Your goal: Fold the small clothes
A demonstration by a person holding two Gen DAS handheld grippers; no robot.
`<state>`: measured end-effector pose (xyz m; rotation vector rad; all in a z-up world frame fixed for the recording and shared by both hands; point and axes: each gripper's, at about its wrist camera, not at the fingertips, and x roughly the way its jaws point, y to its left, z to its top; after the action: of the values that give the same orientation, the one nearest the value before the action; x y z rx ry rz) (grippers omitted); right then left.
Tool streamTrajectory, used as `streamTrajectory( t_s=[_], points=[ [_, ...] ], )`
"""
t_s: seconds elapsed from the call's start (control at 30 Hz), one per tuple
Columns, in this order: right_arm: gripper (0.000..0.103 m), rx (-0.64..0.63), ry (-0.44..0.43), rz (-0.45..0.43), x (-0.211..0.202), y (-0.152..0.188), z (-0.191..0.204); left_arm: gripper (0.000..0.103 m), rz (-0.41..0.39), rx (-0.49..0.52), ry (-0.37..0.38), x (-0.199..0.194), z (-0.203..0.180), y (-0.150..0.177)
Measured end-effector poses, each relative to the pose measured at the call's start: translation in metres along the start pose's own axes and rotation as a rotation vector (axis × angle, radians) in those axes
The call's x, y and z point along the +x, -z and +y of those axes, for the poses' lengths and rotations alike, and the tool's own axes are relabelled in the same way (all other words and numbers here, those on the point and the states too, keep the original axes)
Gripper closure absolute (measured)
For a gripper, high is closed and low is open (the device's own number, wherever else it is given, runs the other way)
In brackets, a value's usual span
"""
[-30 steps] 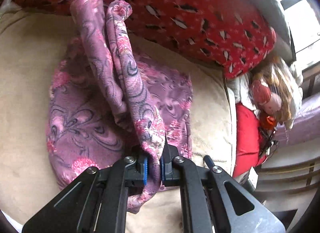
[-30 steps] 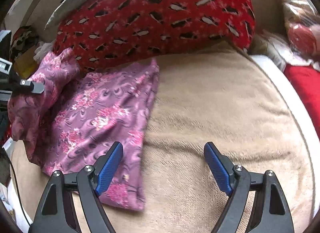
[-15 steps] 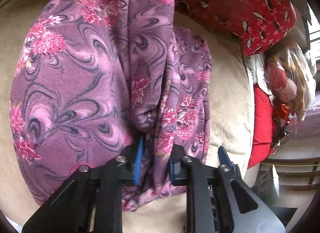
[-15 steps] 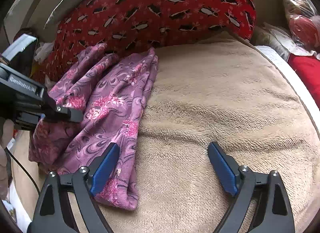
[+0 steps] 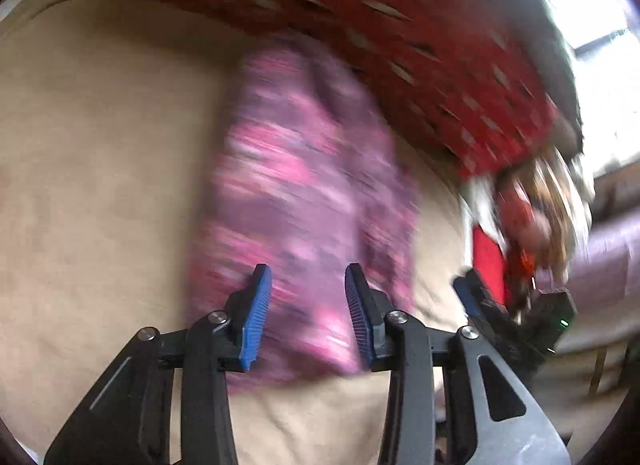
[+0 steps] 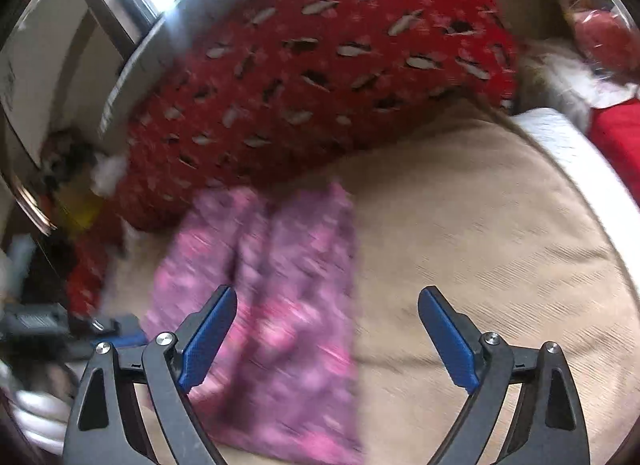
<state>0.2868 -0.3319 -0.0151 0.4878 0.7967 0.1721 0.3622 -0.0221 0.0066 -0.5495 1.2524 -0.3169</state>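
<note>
A small purple garment with pink flowers [image 5: 304, 193] lies folded in a long strip on the beige blanket [image 5: 100, 145]; it also shows in the right wrist view [image 6: 280, 297]. Both views are blurred by motion. My left gripper [image 5: 308, 317] is open and empty, just above the garment's near end. My right gripper [image 6: 328, 337] is wide open and empty, over the garment's right edge and the blanket [image 6: 480, 225]. The left gripper shows at the left edge of the right wrist view [image 6: 100, 333]. The right gripper shows at the right of the left wrist view [image 5: 500, 313].
A big red patterned pillow [image 6: 320, 65] lies right behind the garment, also in the left wrist view [image 5: 400, 45]. A doll and red things [image 5: 532, 205] lie off the blanket's right edge. Clutter [image 6: 68, 169] sits at the left, with a window behind.
My left gripper has let go of the garment and opened, and it has pulled back. The garment now lies flat, folded lengthwise. The right gripper stayed open and shifted toward the garment.
</note>
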Motion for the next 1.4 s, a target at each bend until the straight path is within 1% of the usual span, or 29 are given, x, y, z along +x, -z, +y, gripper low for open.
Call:
streamTrajectory(
  t_s=[0.07, 0.1, 0.17, 0.2, 0.27, 0.3, 0.33, 0.4, 0.47, 0.5, 0.57, 0.63, 0.67, 0.7, 0.73, 0.8, 0.83, 0.9, 0.97, 1.03, 1.07, 1.1, 1.17, 1.2, 1.23, 1.3, 1.33, 1.37, 1.4],
  points=[
    [0.010, 0.000, -0.040, 0.052, 0.020, -0.010, 0.012, 0.067, 0.021, -0.067, -0.015, 0.008, 0.027, -0.012],
    [0.009, -0.005, -0.037, 0.081, 0.036, -0.016, 0.021, 0.067, 0.027, -0.085, -0.018, 0.013, 0.033, -0.015],
    [0.010, -0.016, -0.045, 0.132, 0.061, -0.020, 0.034, 0.067, 0.051, -0.124, 0.026, 0.022, 0.045, -0.021],
    [0.010, -0.013, -0.047, 0.162, 0.078, -0.023, 0.042, 0.067, 0.054, -0.124, 0.041, 0.026, 0.046, -0.023],
    [0.011, -0.018, -0.057, 0.189, 0.097, -0.027, 0.052, 0.067, 0.051, -0.093, 0.029, 0.028, 0.041, -0.026],
    [0.028, -0.040, -0.053, 0.226, 0.110, -0.026, 0.060, 0.067, 0.051, -0.071, 0.024, 0.028, 0.036, -0.026],
    [0.088, -0.073, -0.048, 0.242, 0.115, -0.023, 0.068, 0.067, 0.049, -0.059, 0.022, 0.029, 0.031, -0.027],
    [0.095, -0.174, -0.065, 0.272, 0.119, -0.021, 0.085, 0.067, 0.041, -0.021, 0.031, 0.023, 0.027, -0.029],
    [0.095, -0.251, -0.082, 0.160, 0.092, -0.020, 0.093, 0.065, 0.016, 0.034, -0.010, 0.018, 0.020, -0.024],
    [0.095, -0.251, -0.093, 0.107, 0.075, -0.019, 0.088, 0.063, 0.014, 0.053, -0.031, 0.020, 0.017, -0.022],
    [0.095, -0.193, -0.083, 0.073, 0.060, -0.015, 0.066, 0.061, 0.025, 0.098, -0.100, 0.032, 0.011, -0.017],
    [0.095, -0.123, -0.044, 0.084, 0.061, -0.007, 0.040, 0.056, 0.046, 0.120, -0.143, 0.046, 0.008, -0.011],
    [0.095, -0.063, -0.020, 0.123, 0.069, 0.001, 0.021, 0.056, 0.045, 0.128, -0.149, 0.051, 0.002, -0.006],
    [0.095, -0.020, -0.018, 0.151, 0.076, 0.007, 0.010, 0.056, 0.035, 0.147, -0.172, 0.050, -0.001, -0.004],
    [0.095, 0.022, -0.038, 0.163, 0.079, 0.012, -0.001, 0.056, 0.020, 0.171, -0.204, 0.049, -0.007, -0.003],
    [0.094, 0.051, -0.069, 0.151, 0.076, 0.010, -0.002, 0.057, 0.004, 0.210, -0.251, 0.047, -0.017, 0.002],
    [0.090, 0.052, -0.080, 0.155, 0.075, 0.009, 0.000, 0.057, 0.002, 0.220, -0.262, 0.047, -0.021, 0.004],
    [0.087, 0.057, -0.092, 0.169, 0.073, 0.005, 0.003, 0.057, -0.002, 0.232, -0.271, 0.047, -0.027, 0.006],
    [0.079, 0.083, -0.095, 0.172, 0.073, -0.002, 0.004, 0.057, -0.008, 0.238, -0.283, 0.047, -0.026, 0.010],
    [0.061, 0.112, -0.093, 0.153, 0.078, -0.010, 0.005, 0.057, -0.009, 0.239, -0.291, 0.047, -0.024, 0.011],
    [0.060, 0.123, -0.094, 0.152, 0.081, -0.014, 0.005, 0.057, -0.007, 0.239, -0.293, 0.047, -0.026, 0.010],
    [0.061, 0.136, -0.098, 0.166, 0.087, -0.017, 0.006, 0.058, -0.005, 0.240, -0.294, 0.045, -0.027, 0.010],
    [0.091, 0.112, -0.115, 0.175, 0.089, -0.023, 0.011, 0.058, -0.019, 0.240, -0.280, 0.038, -0.029, 0.006],
    [0.095, 0.077, -0.143, 0.162, 0.084, -0.027, 0.017, 0.058, -0.040, 0.236, -0.258, 0.031, -0.030, 0.003],
    [0.095, 0.044, -0.166, 0.135, 0.077, -0.032, 0.023, 0.058, -0.061, 0.230, -0.245, 0.025, -0.030, -0.001],
    [0.095, 0.001, -0.199, 0.050, 0.058, -0.039, 0.030, 0.058, -0.084, 0.224, -0.252, 0.023, -0.029, -0.009],
    [0.095, 0.005, -0.210, 0.018, 0.051, -0.043, 0.027, 0.058, -0.084, 0.223, -0.268, 0.026, -0.028, -0.013],
    [0.095, 0.012, -0.199, 0.004, 0.051, -0.044, 0.023, 0.058, -0.063, 0.218, -0.294, 0.036, -0.025, -0.018],
    [0.095, 0.027, -0.159, 0.016, 0.057, -0.044, 0.014, 0.057, -0.042, 0.215, -0.302, 0.044, -0.022, -0.019]
  ],
)
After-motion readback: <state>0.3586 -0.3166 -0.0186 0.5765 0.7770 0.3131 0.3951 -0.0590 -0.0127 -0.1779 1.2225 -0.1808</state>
